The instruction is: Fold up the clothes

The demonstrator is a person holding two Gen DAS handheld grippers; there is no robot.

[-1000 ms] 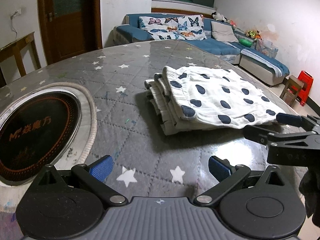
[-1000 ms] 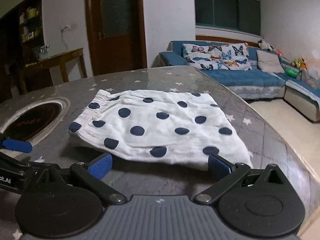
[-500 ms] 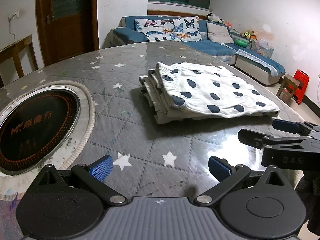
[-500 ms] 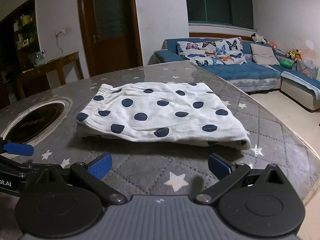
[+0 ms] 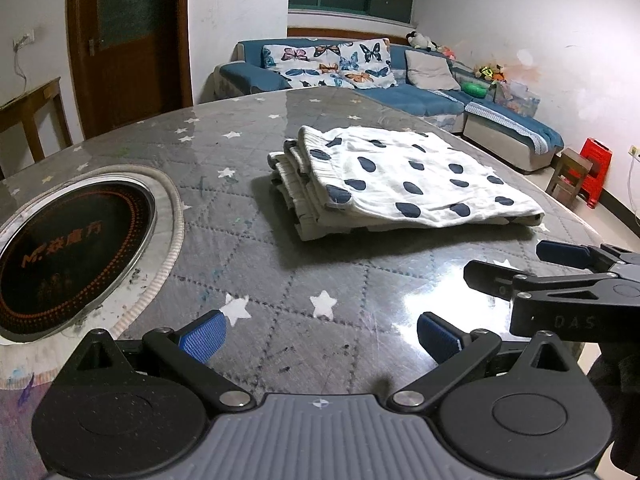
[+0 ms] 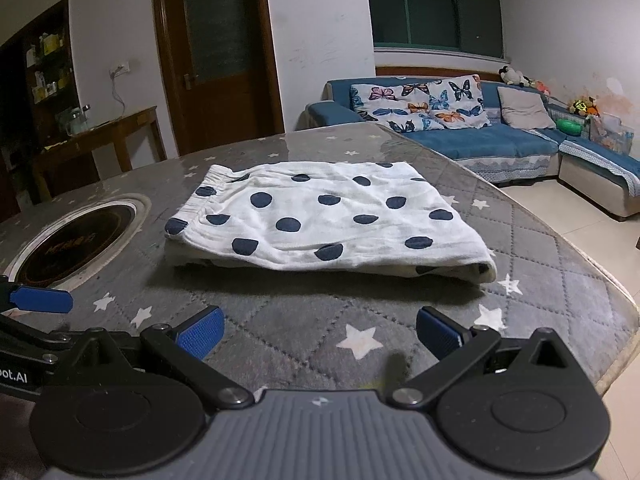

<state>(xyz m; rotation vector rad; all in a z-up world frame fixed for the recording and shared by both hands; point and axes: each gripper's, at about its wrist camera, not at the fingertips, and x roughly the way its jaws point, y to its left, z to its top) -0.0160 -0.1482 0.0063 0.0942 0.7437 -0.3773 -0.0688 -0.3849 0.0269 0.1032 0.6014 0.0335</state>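
Now folded garment (image 6: 328, 224) on table (image 6: 280, 320), untouched.

The right gripper (image 5: 532, 264) body is showing "DAS"; the left gripper (image 6: 36, 300) body is showing "oot.AI", cut off.

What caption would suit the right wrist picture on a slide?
Open right hand-held gripper faces a folded polka-dot garment lying on the star-patterned table.
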